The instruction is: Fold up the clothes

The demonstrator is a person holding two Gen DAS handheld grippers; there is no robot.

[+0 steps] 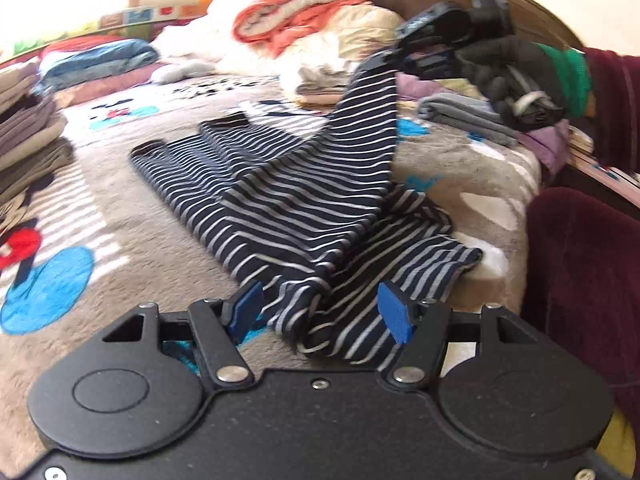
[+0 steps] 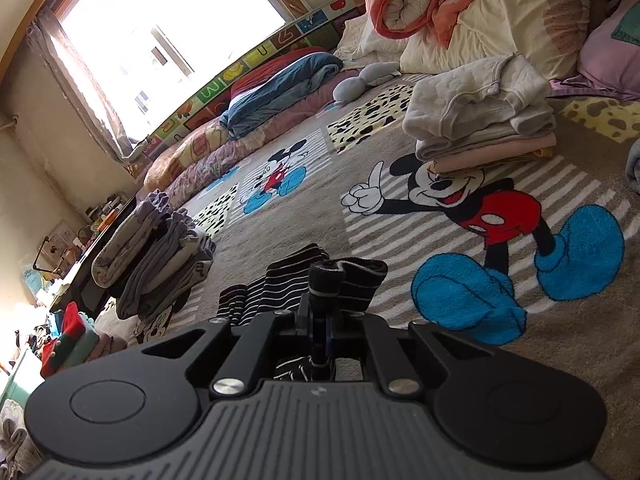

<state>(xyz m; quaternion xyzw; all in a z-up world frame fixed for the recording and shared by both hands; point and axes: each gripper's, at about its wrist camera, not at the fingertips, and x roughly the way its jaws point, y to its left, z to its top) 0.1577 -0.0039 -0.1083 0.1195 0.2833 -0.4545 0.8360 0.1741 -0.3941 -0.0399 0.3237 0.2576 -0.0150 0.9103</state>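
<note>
The striped shirt (image 1: 296,200) lies on the cartoon blanket (image 1: 120,216) on the bed. The right gripper (image 1: 394,54) pinches one corner tight and holds it up. The left gripper (image 1: 324,312) has its jaws apart around the shirt's near edge, not squeezing.

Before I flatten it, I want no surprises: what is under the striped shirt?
The striped shirt lies on the cartoon-print blanket, one end lifted by the right gripper. Whatever lies directly beneath the fabric is covered.
</note>
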